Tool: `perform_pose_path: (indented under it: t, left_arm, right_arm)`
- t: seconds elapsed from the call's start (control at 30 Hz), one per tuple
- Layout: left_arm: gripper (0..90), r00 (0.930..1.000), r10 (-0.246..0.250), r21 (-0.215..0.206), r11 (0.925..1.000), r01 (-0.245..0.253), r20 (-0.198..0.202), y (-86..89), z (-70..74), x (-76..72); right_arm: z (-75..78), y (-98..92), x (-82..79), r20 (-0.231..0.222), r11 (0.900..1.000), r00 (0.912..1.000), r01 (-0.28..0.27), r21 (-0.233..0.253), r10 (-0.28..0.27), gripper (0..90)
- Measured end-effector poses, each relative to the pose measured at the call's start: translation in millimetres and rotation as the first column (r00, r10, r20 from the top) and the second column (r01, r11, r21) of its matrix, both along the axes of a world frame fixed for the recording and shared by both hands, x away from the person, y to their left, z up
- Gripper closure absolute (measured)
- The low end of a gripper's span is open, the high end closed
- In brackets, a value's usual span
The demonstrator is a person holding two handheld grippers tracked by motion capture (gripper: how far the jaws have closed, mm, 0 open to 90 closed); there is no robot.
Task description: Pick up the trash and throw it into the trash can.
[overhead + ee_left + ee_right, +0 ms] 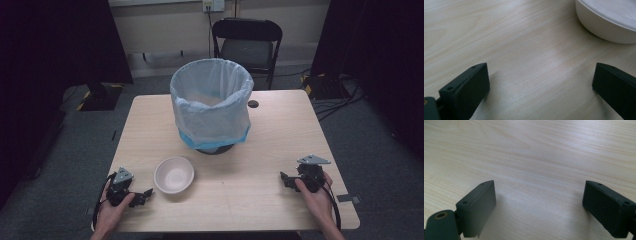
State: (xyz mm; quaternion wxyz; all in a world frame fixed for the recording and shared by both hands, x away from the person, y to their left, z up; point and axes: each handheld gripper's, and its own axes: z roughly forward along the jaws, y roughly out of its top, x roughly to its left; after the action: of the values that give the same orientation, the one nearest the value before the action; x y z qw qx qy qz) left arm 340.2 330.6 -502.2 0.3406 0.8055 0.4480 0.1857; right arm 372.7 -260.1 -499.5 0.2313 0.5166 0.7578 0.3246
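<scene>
The left hand-held gripper (141, 195) rests low on the near-left part of the worktop (260, 200), with its jaws spread wide and nothing between them. In the left gripper view only bare wood lies between the two black jaws, and the white bowl (609, 20) stands just beyond them, toward the upper right. The right hand-held gripper (286, 180) sits on the near-right side, also wide open and empty, well apart from the bowl (173, 175).

The step in hand is, as I judge, to take the bowl with the left hand-held gripper. To do it well, the gripper should turn a little toward the bowl, so that one jaw goes inside the rim and the other stays outside the wall. The bowl looks light and thin, so a soft closing is better; a hard push could slide it on the smooth wood. It is good to lift straight up only after the grip is firm.

Farther on, in the middle of the worktop, stands the bin (212, 107) with a pale plastic liner, its mouth open upward. It is probably the place for the bowl. Behind the worktop a black chair (247, 42) stands on the floor.
</scene>
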Motion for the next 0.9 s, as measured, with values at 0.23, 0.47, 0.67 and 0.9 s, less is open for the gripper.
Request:
perform_pose_path:
  t: [0.23,0.47,0.67,0.9]
  left_arm:
    - [2.3,1.0,-0.007,-0.003,1.0,0.007,0.005,2.4,0.4,-0.8]
    - [16.5,0.9991,0.007,-0.13,0.9915,-0.012,-0.041,11.6,7.3,1.1]
    - [22.2,0.9998,0.003,-0.143,0.9898,0.0,0.018,10.6,38.1,3.9]
    - [22.8,0.9983,-0.046,-0.159,0.986,0.051,0.037,-10.7,60.6,26.3]
  right_arm:
    - [0.0,0.0,0.1,0.0,1.0,1.0,0.001,0.001,-0.001,10.8]
    - [0.0,0.1,0.1,0.0,1.0,1.0,0.001,0.001,-0.001,10.8]
    - [0.0,0.1,0.0,0.0,1.0,1.0,0.002,0.001,-0.002,10.8]
    - [0.0,0.1,0.1,0.0,1.0,1.0,0.002,0.001,-0.002,10.8]
